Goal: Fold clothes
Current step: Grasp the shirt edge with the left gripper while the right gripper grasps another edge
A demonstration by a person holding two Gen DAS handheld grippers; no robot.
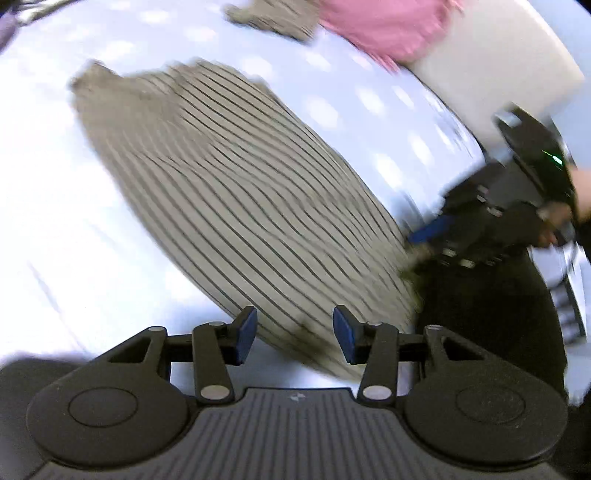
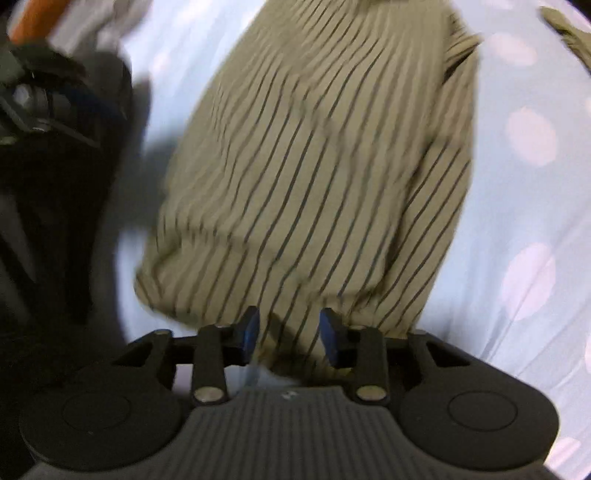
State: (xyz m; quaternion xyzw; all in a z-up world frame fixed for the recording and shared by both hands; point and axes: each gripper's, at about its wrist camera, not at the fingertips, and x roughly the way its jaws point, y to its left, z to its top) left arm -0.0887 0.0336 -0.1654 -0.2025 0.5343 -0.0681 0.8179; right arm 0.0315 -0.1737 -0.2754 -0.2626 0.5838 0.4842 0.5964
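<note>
We are inspecting a striped beige garment lying folded into a long band on a pale blue sheet with white dots; whether a bed or a table is under that sheet we are unable to tell. The left claw is standing spread above the garment's near edge, blue pads clear of the cloth, nothing between them being pinched. The right claw is likewise spread, with the hem bunching between its pads but, in our judgement, not being pressed.

We are judging the step in hand to be releasing after a fold and setting up the next one. To do it well, we are advising lifting both claws straight off so the hem is not dragged, then taking the two corners of one short end evenly and carrying them over square to the stripes.

Both views are smearing with motion. The garment's far end is running out of the right wrist view, so we are not making out its type. A pink cloth and a second striped piece are being cut off at the top. The dark mass beside the right claw in the left wrist view is hard to read
</note>
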